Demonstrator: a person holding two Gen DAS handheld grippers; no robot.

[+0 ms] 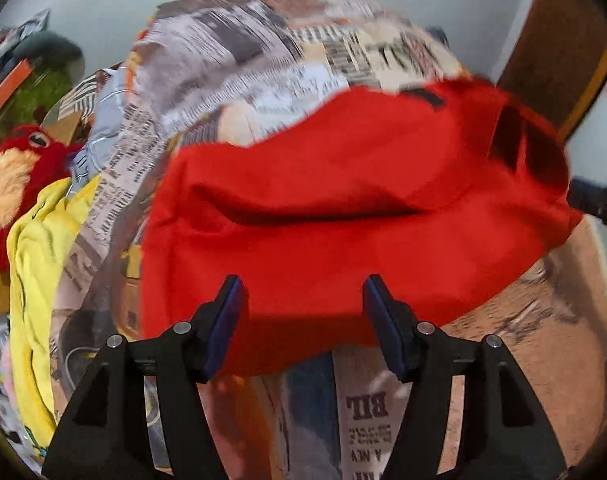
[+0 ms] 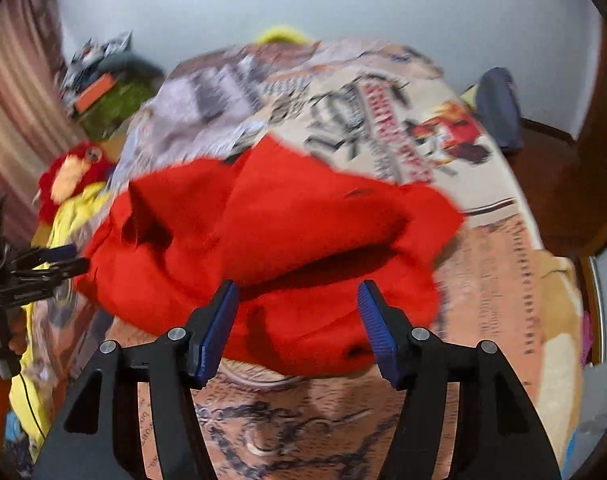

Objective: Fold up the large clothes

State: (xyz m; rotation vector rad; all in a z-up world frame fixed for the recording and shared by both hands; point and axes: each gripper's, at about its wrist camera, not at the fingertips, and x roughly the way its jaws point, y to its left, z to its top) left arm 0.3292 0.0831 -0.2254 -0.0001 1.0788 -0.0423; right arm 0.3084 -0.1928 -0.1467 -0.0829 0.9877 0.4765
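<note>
The red garment (image 1: pixel 343 208) is seen lying loosely folded on the printed bedspread (image 2: pixel 503 280), its long axis across both views, directly ahead of the released left gripper (image 1: pixel 301 292) and right gripper (image 2: pixel 299 296), neither being clearly nearer.

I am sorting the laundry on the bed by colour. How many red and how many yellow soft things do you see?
Red: 2, the red fabric garment and the red plush parrot toy.
Yellow: 1, the crumpled yellow fabric garment.
Total: 3.
</note>
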